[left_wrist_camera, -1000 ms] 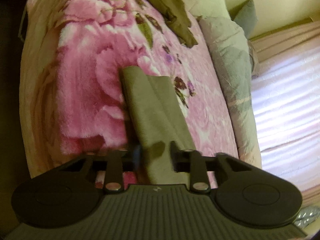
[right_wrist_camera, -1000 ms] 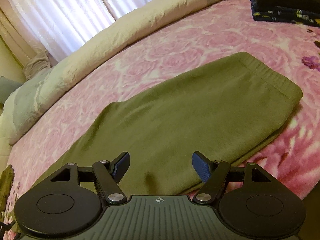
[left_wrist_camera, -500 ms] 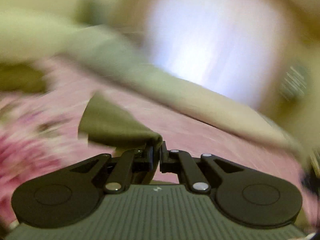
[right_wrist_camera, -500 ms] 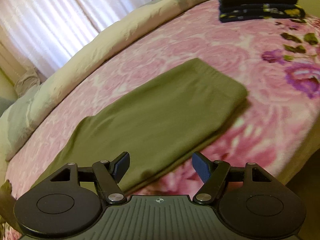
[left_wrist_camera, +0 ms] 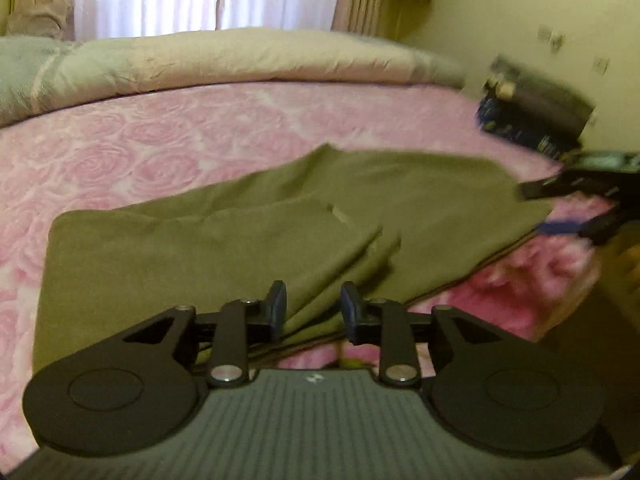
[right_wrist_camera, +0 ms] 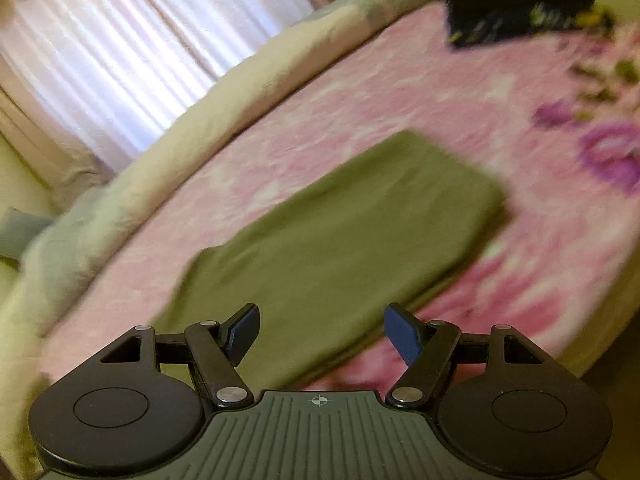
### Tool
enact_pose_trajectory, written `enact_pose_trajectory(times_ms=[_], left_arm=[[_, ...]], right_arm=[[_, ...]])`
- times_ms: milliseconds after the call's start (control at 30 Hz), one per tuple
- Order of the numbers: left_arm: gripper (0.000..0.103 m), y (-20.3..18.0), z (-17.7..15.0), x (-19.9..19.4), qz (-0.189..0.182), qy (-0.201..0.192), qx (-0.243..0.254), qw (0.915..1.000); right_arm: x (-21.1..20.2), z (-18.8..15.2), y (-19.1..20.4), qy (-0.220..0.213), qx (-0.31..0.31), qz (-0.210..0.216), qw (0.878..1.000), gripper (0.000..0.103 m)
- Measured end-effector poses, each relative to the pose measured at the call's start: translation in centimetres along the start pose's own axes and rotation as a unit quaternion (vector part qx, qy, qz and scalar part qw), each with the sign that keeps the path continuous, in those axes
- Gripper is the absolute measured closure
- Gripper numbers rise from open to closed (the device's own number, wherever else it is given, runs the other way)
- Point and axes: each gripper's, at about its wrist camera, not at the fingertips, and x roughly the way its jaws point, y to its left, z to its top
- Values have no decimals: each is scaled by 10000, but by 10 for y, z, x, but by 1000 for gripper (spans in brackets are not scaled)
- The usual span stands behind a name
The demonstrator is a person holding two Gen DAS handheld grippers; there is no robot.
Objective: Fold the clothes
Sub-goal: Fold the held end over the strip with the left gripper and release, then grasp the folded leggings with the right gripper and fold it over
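Two grippers: both hovering over the bed, neither gripping any cloth as far as I'm seeing.
Left gripper (left_wrist_camera: 314,308): jaws standing narrowly apart, nothing pinched betw. them; hanging over the garment's near long edge, at the end farthest from the dark stack.
Right gripper (right_wrist_camera: 320,332): jaws gaping wide, empty; poking in at the garment's end that is nearest the dark stack.
Olive garment (left_wrist_camera: 200,248): lying flat on the pink blanket (left_wrist_camera: 140,140), well short of the dark stack (left_wrist_camera: 536,116), not touching it. Upper layer is lying doubled over a lower one, its loose edge slanting across approx. the middle.
Long axis: running straight toward the dark stack, so the two ends are pointing one at the stack, one away.
Nearer hand: right is sitting closer to the stack-side end, left closer to the far end; each is owning one end.
Rolled duvet (left_wrist_camera: 240,60): lying along the far side, parallel w/ the garment, apart from it.
Stage, my guess: fitting either a garment part-folded and awaiting one more fold, or one already done and awaiting a lift to the dark stack; can't settle which.
Blur: right view is smearing, so edges there are looking soft.
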Motion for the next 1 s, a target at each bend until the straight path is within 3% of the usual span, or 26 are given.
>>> enact_pose_trajectory(times_ms=[100,167,267,367,467,633,667,700,767,1000], left_arm=[[79,23,1,-18,-39,19,-495,9988],[85,44,0,-29,31,25,-898,9960],[85,75,-3,-48,187,-14,-1413,9898],[85,87,-5,-53,174,-58,-1617,9867],[85,97,-6,-57,151,-102,-1798,9835],[85,114,-7,-63,112,-177,-2099,9775],[85,118,-8,-64,104,-191,-2159,9762],[85,121,-8,-66,96,-206,-2218,9748],[85,124,-3,-64,81,-261,-2265,9736],[85,112,34,-42,-305,-400,-2003,9784]], right_arm=[[22,-12,14,542,636,820,9931,31],[38,-22,22,908,980,1118,9847,31],[56,-34,33,1235,1256,1209,9769,31],[65,-40,44,1332,1317,1311,9735,31],[76,-43,56,1353,1210,1281,9750,47],[96,-48,68,1255,837,1057,9829,47],[100,-49,71,1235,762,1012,9842,63],[104,-50,73,1215,687,967,9855,89],[103,-48,78,1072,343,940,9892,100],[51,-18,40,-238,-386,438,9980,100]])
